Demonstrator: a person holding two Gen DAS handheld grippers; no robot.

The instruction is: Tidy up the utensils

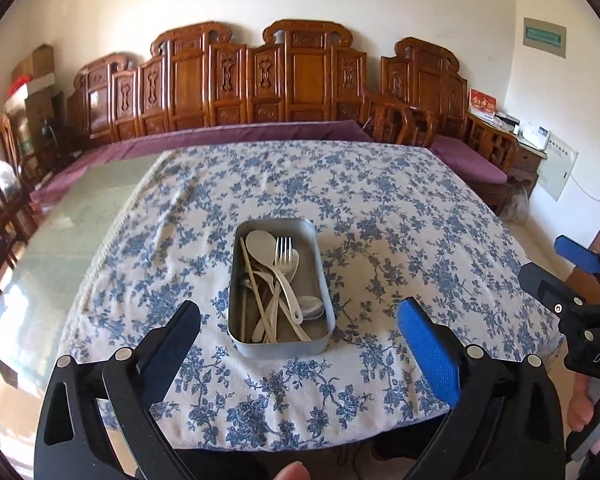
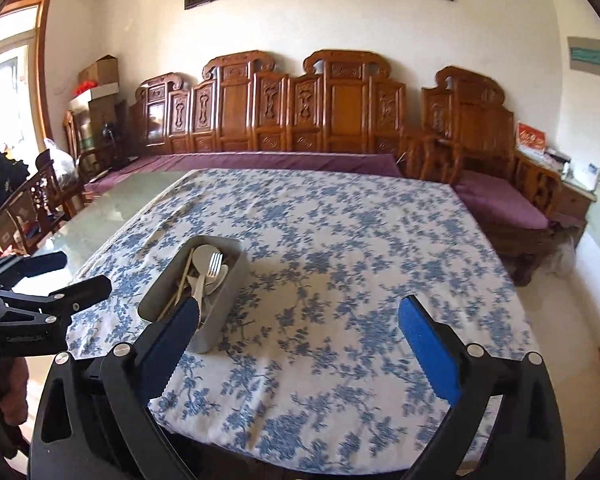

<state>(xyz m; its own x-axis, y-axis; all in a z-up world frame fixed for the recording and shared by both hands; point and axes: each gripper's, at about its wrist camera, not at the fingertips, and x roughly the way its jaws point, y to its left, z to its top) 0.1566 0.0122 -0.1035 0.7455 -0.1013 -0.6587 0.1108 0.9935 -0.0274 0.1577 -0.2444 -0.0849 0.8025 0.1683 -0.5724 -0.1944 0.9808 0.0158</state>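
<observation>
A grey metal tin [image 1: 278, 346] sits on the flowered tablecloth and holds a fork [image 1: 283, 252], a white spoon [image 1: 260, 244], chopsticks [image 1: 256, 284] and a metal spoon [image 1: 312, 307]. My left gripper [image 1: 299, 312] stands open above the table's near edge, back from the tin, with nothing between its fingers. My right gripper [image 1: 556, 268] hangs open and empty off to the right. In the right wrist view the tin [image 2: 224, 304] lies left of centre, partly behind the open right gripper [image 2: 300, 308]. The fork [image 2: 215, 262] shows inside it, and the left gripper [image 2: 78, 272] is at the far left.
The blue flowered tablecloth [image 1: 380, 220] covers most of the table, with bare glass tabletop [image 1: 60, 240] at the left. A carved wooden bench [image 1: 300, 80] with purple cushions runs behind it. A person's hand [image 1: 580, 404] holds the right gripper's handle.
</observation>
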